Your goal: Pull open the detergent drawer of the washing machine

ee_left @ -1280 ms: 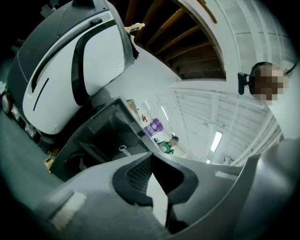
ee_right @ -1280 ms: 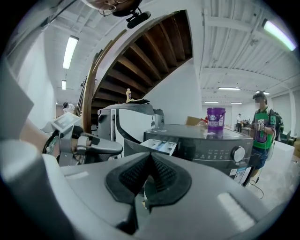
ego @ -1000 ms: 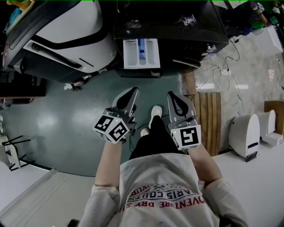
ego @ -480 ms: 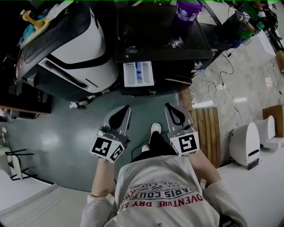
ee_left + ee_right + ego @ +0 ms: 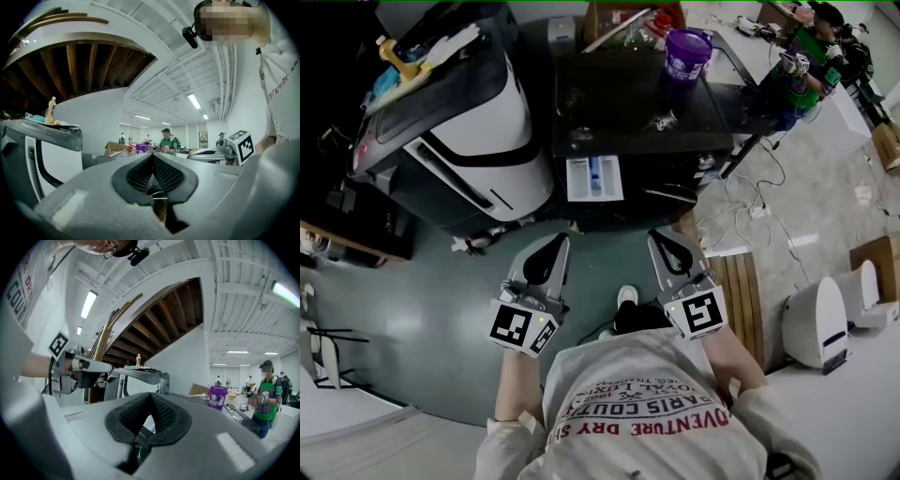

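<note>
Side by side, the left gripper (image 5: 551, 253) and the right gripper (image 5: 667, 248) are hovering low in the centre of the head view, each pressing its jaws together on nothing. Above them the detergent drawer (image 5: 594, 178) is jutting out of the dark washing machine (image 5: 642, 112), with a purple cup (image 5: 687, 52) sitting on its top near the upper edge

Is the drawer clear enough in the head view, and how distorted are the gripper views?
Head view: sharp, edges bent; the white drawer stands out clearly, the washer around it is dark. Left gripper view: heavy fisheye, black corners, bright ceiling lamp. Right gripper view: same fisheye, lamp glare upper left.
</note>
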Demonstrator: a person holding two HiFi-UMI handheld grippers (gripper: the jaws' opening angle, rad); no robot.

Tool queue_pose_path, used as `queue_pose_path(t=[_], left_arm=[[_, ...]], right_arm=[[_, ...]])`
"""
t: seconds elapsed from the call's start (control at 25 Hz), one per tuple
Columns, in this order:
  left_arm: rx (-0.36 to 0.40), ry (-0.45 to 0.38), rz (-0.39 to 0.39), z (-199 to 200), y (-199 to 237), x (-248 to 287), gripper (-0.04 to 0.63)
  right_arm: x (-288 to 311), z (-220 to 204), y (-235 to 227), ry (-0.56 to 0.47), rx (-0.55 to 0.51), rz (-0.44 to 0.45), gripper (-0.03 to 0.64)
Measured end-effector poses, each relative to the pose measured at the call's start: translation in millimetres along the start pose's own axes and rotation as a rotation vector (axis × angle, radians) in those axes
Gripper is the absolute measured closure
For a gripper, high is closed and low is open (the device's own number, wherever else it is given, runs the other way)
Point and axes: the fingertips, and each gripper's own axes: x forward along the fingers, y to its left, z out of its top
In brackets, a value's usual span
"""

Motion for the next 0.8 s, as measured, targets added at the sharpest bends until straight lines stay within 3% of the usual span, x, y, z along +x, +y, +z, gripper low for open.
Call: queue_pose_path(t=[0.28, 0.8], left_arm=[[0.022, -0.01, 0.007, 13.1, -6.3, -20.0, 0.595], [-0.008, 0.013, 0.002, 8.3, -5.0, -37.0, 0.595]], right_arm=[[-11.6, 12.4, 12.9, -0.008, -0.033, 0.019, 0.617], [-18.2, 17.1, 25.9, -0.025, -0.005, -0.044, 0.617]])
